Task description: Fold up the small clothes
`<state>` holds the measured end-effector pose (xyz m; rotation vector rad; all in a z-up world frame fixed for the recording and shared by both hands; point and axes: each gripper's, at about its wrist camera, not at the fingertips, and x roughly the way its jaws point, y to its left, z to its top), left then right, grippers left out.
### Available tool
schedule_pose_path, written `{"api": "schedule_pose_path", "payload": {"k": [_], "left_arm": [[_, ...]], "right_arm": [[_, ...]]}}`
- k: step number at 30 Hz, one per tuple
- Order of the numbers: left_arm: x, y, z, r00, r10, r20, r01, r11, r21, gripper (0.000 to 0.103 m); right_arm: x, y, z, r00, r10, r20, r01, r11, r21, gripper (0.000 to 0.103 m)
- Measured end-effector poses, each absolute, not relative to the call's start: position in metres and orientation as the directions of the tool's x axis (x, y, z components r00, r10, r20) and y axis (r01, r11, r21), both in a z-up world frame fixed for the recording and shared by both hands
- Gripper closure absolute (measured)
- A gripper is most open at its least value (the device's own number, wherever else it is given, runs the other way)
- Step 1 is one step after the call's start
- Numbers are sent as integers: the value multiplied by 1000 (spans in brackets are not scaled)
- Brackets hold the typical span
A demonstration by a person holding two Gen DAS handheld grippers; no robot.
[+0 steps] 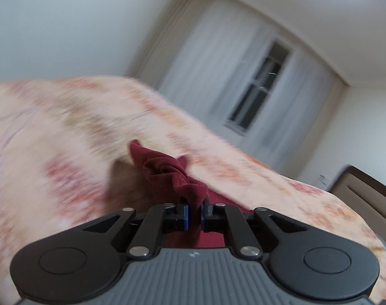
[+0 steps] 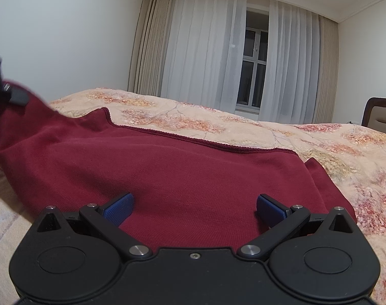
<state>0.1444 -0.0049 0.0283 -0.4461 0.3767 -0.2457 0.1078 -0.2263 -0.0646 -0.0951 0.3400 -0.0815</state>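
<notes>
A dark red knitted garment [image 2: 167, 167] lies spread on the bed, its ribbed hem running across the far side. My left gripper [image 1: 195, 209] is shut on a bunched corner of the dark red garment [image 1: 172, 175], which puckers above the blue pads. In the right wrist view that left gripper [image 2: 4, 92] shows at the far left edge, lifting the garment's left corner off the bed. My right gripper [image 2: 194, 209] stands open low over the near part of the cloth, its blue pads [image 2: 119, 208] wide apart with flat fabric between them.
The bed carries a peach floral bedspread [image 2: 332, 147]. Behind it hang sheer curtains [image 2: 205, 50] over a window [image 2: 252, 58]. A dark wooden headboard [image 2: 381, 111] stands at the right. The left wrist view is tilted and motion-blurred.
</notes>
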Motion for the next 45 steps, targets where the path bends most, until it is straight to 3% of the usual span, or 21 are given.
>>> {"api": "schedule_pose_path", "payload": {"k": [5, 11, 16, 21, 26, 27, 29, 31, 35, 39, 45], "left_arm": [[146, -57, 66, 854, -463, -239, 358, 855, -376, 96], [132, -134, 86, 744, -629, -226, 561, 771, -302, 95], [110, -203, 69, 611, -733, -300, 691, 678, -248, 96], [101, -244, 31, 516, -731, -447, 717, 654, -241, 95], [107, -229, 18, 481, -745, -462, 688, 648, -327, 93], [109, -226, 18, 475, -749, -462, 685, 645, -340, 91], [111, -219, 18, 466, -755, -462, 682, 639, -356, 74], [113, -211, 22, 468, -762, -448, 678, 635, -371, 21], [105, -205, 27, 482, -768, -422, 691, 629, -356, 14], [102, -189, 33, 555, -728, -403, 643, 683, -347, 0], [119, -145, 32, 727, -538, -427, 425, 841, -336, 0]], "right_arm": [[87, -242, -61, 943, -41, -330, 15, 996, -82, 0], [39, -263, -57, 950, -74, -304, 22, 985, -173, 0], [2, -280, -60, 931, -174, -320, 88, 960, -266, 0], [-28, -298, -68, 915, -183, -360, 104, 968, -228, 0], [-47, -306, -75, 910, -184, -371, 123, 976, -182, 0], [-48, -307, -77, 909, -182, -375, 126, 978, -169, 0], [-49, -311, -78, 907, -181, -379, 138, 981, -139, 0], [-51, -312, -80, 906, -182, -382, 149, 982, -113, 0], [-52, -319, -81, 903, -174, -393, 162, 985, -63, 0], [-56, -324, -78, 906, -175, -385, 179, 984, -26, 0], [-54, -346, -59, 934, -149, -324, 196, 973, 119, 0]]}}
